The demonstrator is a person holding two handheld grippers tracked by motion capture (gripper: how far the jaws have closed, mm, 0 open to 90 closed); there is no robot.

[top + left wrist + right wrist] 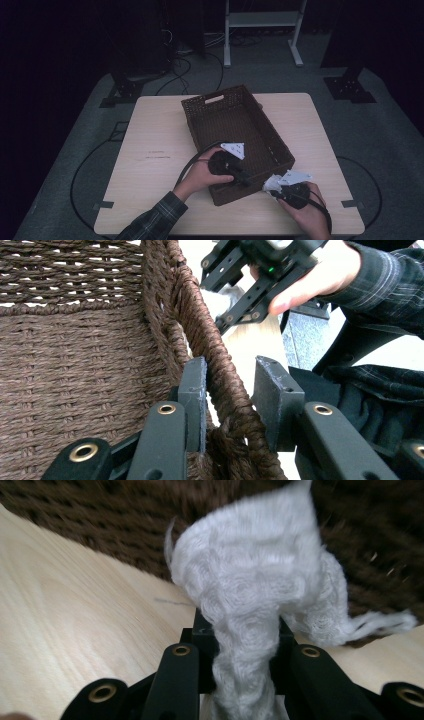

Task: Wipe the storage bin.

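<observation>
Left tool (227,405) straddles the woven basket's (280,150) near rim without clamping while right tool (242,680), clenching a white knitted cloth (260,580) beside it, should lift clear over that rim

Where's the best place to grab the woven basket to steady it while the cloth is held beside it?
Take the basket by its near rim, coming from above so one jaw goes inside the wall and one outside. The wall stands upright and thin with a thick braided edge. The left gripper straddles it this way; the right gripper holds the white cloth.
</observation>
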